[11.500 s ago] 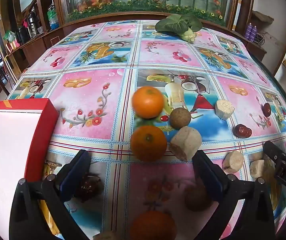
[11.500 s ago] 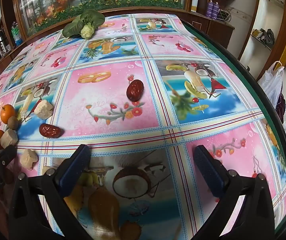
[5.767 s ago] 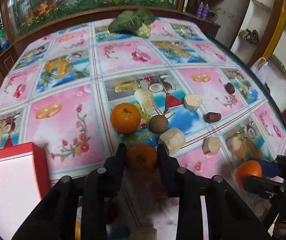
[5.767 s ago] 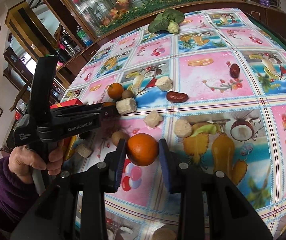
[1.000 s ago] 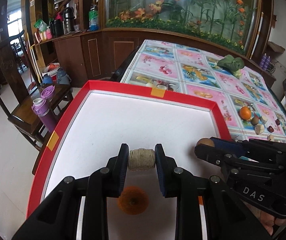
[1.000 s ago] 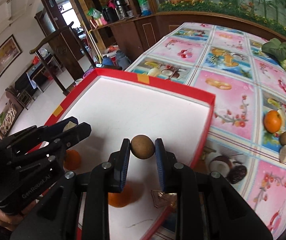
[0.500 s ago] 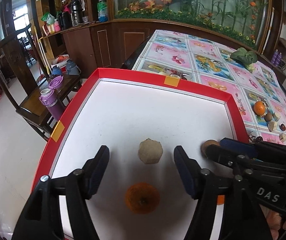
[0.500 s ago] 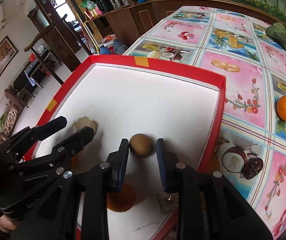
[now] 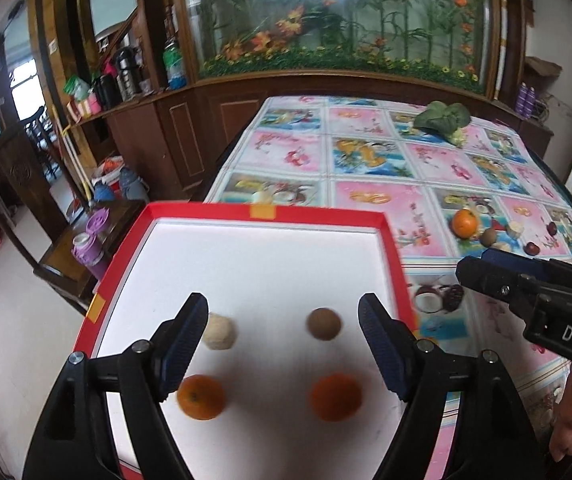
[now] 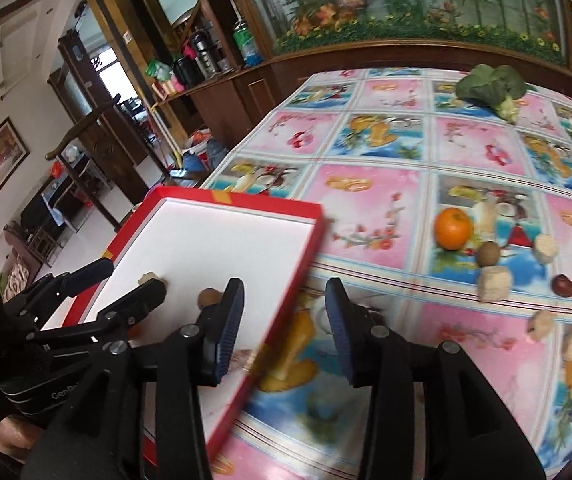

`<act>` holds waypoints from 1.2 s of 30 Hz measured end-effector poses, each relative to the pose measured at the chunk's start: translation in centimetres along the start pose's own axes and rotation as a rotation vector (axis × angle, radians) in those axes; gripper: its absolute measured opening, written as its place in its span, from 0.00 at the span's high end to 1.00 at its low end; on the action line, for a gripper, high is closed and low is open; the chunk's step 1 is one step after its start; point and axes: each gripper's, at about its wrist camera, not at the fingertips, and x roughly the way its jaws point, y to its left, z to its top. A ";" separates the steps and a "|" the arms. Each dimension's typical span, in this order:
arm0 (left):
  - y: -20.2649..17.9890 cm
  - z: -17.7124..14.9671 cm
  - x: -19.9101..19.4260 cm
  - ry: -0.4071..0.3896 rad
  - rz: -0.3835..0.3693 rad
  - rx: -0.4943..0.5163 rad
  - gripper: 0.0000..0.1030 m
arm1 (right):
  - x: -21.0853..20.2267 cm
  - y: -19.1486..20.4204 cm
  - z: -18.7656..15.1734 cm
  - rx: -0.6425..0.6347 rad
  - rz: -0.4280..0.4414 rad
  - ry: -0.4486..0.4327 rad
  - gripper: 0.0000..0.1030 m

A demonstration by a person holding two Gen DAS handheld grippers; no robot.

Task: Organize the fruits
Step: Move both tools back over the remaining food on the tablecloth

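Observation:
The red-rimmed white tray (image 9: 317,213) holds two oranges (image 9: 201,397) (image 9: 336,397), a pale beige chunk (image 9: 217,333) and a brown round fruit (image 9: 324,323). My left gripper (image 9: 284,340) is open and empty above them. My right gripper (image 10: 284,326) is open and empty over the tray's right rim (image 10: 286,300); it also shows in the left wrist view (image 9: 525,292). On the tablecloth lie another orange (image 10: 453,228), a brown fruit (image 10: 489,253), beige chunks (image 10: 494,284) and a red date (image 10: 564,285).
A leafy green vegetable (image 10: 491,84) lies at the table's far end. A dark wooden cabinet (image 9: 190,120) stands beyond the table. A small side table with purple cups (image 9: 90,244) sits left of the tray. The table edge (image 10: 222,168) drops off at the left.
My left gripper let go of the beige chunk and opened wide. My right gripper let go of the brown fruit in the tray, opened, and swung right toward the tablecloth.

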 end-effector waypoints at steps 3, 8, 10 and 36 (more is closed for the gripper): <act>-1.9 0.4 -0.6 -0.014 -0.011 0.043 0.24 | -1.6 -1.9 -0.2 0.030 -0.021 -0.025 0.57; -4.9 0.9 -1.1 -0.027 -0.029 0.103 0.24 | -4.0 -5.2 -0.7 0.078 -0.059 -0.060 0.57; -5.8 1.0 -1.2 -0.028 -0.035 0.121 0.24 | -4.9 -6.6 -0.9 0.103 -0.072 -0.070 0.57; -16.3 0.2 3.6 0.131 -0.191 0.278 0.24 | -9.0 -19.1 -5.8 0.217 -0.241 0.025 0.57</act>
